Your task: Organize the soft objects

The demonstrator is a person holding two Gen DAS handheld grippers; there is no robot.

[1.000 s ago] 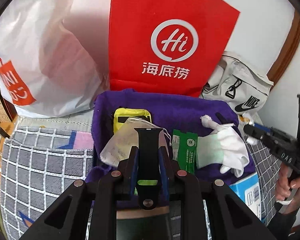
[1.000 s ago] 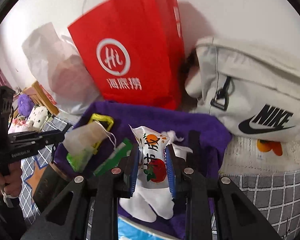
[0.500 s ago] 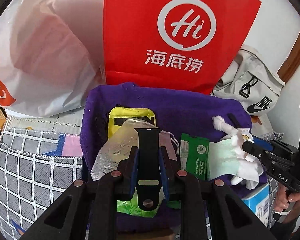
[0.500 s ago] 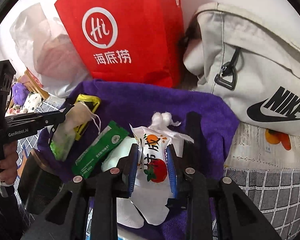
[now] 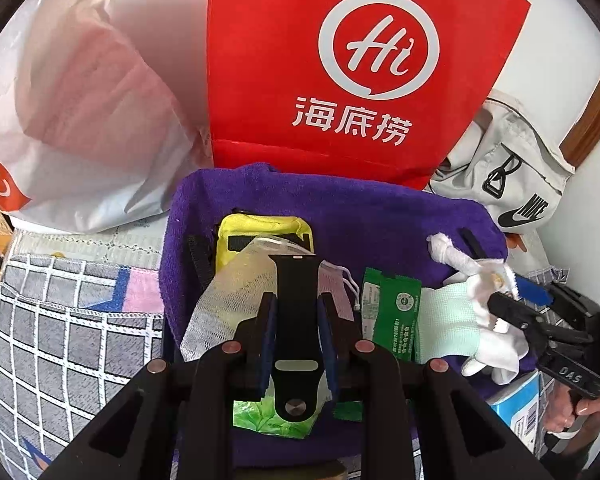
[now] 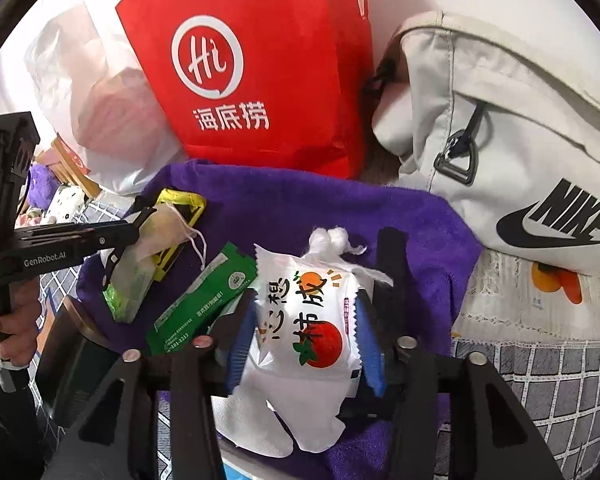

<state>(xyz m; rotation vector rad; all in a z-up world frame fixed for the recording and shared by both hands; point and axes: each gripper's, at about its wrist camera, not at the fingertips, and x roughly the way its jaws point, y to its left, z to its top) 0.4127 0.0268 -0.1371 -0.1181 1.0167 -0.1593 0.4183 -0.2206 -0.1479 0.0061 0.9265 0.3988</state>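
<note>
Watch strap (image 5: 296, 320), black, limp rubber: our left gripper (image 5: 296, 322) clamps it mid-length. Snack packet (image 6: 312, 320), light, crinkly: our right gripper (image 6: 304, 344) pinches its sides.

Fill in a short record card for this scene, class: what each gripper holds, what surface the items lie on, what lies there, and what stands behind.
left gripper: shut on black watch strap
right gripper: shut on white snack packet
surface: purple towel
lying on towel: yellow pouch, mesh drawstring bag, green sachet, white glove
behind towel: red paper bag, white plastic bag, grey Nike bag
</note>
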